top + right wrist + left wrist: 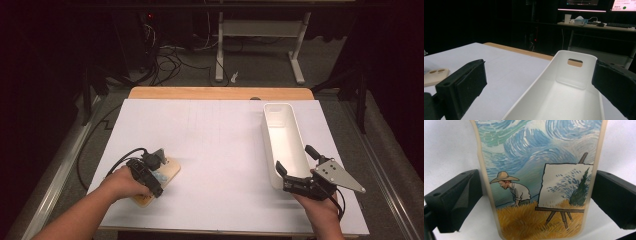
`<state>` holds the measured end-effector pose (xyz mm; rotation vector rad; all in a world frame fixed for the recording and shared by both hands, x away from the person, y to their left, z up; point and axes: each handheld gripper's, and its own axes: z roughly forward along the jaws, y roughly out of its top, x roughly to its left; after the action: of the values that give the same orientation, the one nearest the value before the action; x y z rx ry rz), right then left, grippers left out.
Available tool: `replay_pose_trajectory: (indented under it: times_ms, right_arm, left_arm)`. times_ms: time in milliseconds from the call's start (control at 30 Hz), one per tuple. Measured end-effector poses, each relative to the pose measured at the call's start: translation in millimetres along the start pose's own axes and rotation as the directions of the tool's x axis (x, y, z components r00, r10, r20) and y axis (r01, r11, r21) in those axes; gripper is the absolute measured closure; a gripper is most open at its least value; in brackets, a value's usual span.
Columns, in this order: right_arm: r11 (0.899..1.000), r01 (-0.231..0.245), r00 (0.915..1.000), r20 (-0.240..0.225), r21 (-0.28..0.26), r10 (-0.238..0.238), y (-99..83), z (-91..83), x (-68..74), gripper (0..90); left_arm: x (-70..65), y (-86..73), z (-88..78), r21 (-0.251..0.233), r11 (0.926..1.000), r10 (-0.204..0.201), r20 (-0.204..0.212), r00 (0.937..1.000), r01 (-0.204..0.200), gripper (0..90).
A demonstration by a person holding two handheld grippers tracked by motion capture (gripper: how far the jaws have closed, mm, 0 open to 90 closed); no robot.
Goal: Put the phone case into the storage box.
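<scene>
the left gripper sits low over a flat beige phone case with a painted scene of a straw-hatted figure at an easel under a swirling blue sky. the case lies on the white sheet covering the table, near the front left corner. in the left gripper view the two black jaws stand spread, one on each side of the case; the left jaw is close against its edge and the right one looks to meet the other edge, but whether they press on it cannot be told.

the right gripper is at the front right, at the near end of a long narrow white plastic bin. the bin lies lengthwise along the right side of the sheet, with a slot handle cut in its far end wall. in the right gripper view the jaws are wide apart and hold nothing; the bin's near end lies between them, and contact cannot be judged.

case and bin are well apart.
</scene>
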<state>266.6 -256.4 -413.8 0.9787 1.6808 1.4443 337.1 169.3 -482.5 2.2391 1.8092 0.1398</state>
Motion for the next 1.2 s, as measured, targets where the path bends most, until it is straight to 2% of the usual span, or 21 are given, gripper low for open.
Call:
replay_pose_trajectory:
  times_ms: [467,767,1200]
  right_arm:
    - [1.0,0.004,1.0,0.001,-0.003,-0.004,0.3,-0.2,0.4,0.3]
    - [1.0,0.004,1.0,0.001,0.0,-0.004,0.1,-0.1,0.6,0.3]
    - [1.0,0.004,1.0,0.002,0.0,-0.004,0.0,-0.3,0.6,0.3]
  left_arm:
    - [0.3,1.4,-0.4,0.006,1.0,-0.005,-0.003,1.0,0.005,1.5]
    - [4.0,4.2,-4.5,-0.011,0.9996,-0.027,0.002,0.9996,0.027,10.8]
    - [3.8,4.6,-4.3,-0.008,0.9996,-0.027,-0.002,0.9996,0.027,11.3]
